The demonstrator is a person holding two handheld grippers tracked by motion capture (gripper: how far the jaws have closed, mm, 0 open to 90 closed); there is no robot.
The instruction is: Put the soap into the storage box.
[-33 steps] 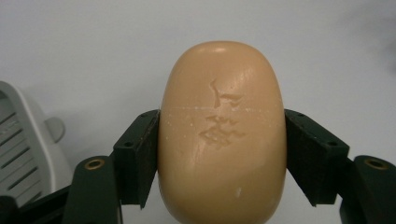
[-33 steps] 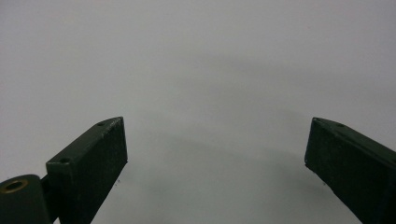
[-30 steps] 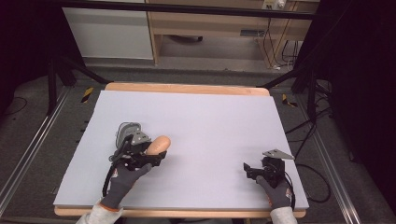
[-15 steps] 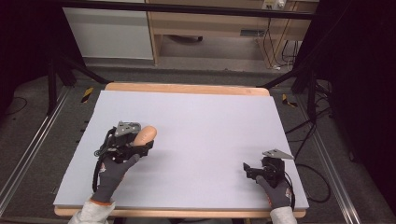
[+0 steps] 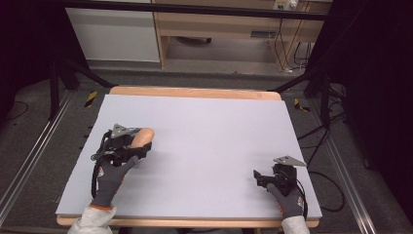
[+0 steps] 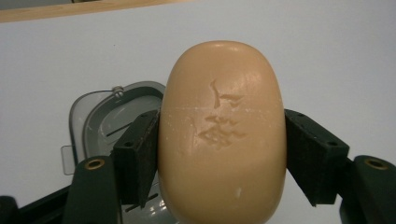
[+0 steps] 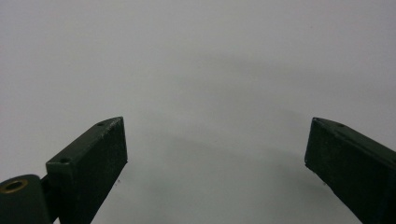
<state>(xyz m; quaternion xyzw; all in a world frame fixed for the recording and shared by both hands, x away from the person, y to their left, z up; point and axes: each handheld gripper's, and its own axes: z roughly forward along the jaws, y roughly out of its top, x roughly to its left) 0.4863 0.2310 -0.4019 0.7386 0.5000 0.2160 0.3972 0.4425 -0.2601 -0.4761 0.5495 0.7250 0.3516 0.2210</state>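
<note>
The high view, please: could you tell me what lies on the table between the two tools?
Nothing: in the high view, the pale table surface is bare between the left tool, gripping a tan oval soap bar, and the right tool.

Tan oval soap bar [image 6: 222,135] (stamped face up), above grey soap dish [image 6: 105,119]

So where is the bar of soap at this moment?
The soap bar is clamped in the left gripper at the table's left side, with a grey soap dish just beneath it.
</note>
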